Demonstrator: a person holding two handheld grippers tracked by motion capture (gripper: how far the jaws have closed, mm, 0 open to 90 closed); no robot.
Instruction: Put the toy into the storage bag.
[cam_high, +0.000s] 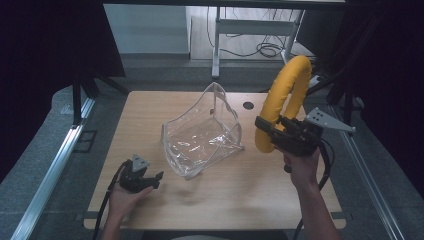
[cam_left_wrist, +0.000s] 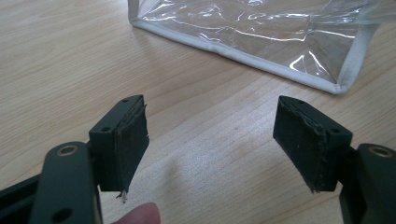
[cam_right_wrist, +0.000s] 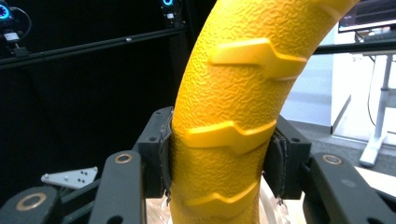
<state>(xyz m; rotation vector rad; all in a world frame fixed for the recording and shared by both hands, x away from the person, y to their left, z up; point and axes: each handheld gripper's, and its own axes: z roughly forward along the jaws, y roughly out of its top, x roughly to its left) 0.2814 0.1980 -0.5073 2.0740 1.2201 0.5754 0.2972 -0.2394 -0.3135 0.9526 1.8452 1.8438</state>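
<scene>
We see the right tongs (cam_high: 270, 131) clamped on a yellow ring (cam_high: 284, 98) — a thick, tyre-like hoop with a pebbled skin and raised tread bars. In the right gripper view both pads press its curved body (cam_right_wrist: 229, 116) from either side, and the ring arches up and away above the jaws. In the high view it stands nearly upright in the air over the right part of the bench (cam_high: 150, 107), just beside the clear plastic bag (cam_high: 202, 135) but apart from it. The bag lies at the middle of the bench, its mouth gaping upward.

Our left tongs (cam_high: 150, 181) sit low near the bench's front-left corner, spread wide with nothing between the 2 pads — in the left gripper view (cam_left_wrist: 212, 140) they face the white-piped edge of the bag (cam_left_wrist: 243, 51), well short of touching it.
</scene>
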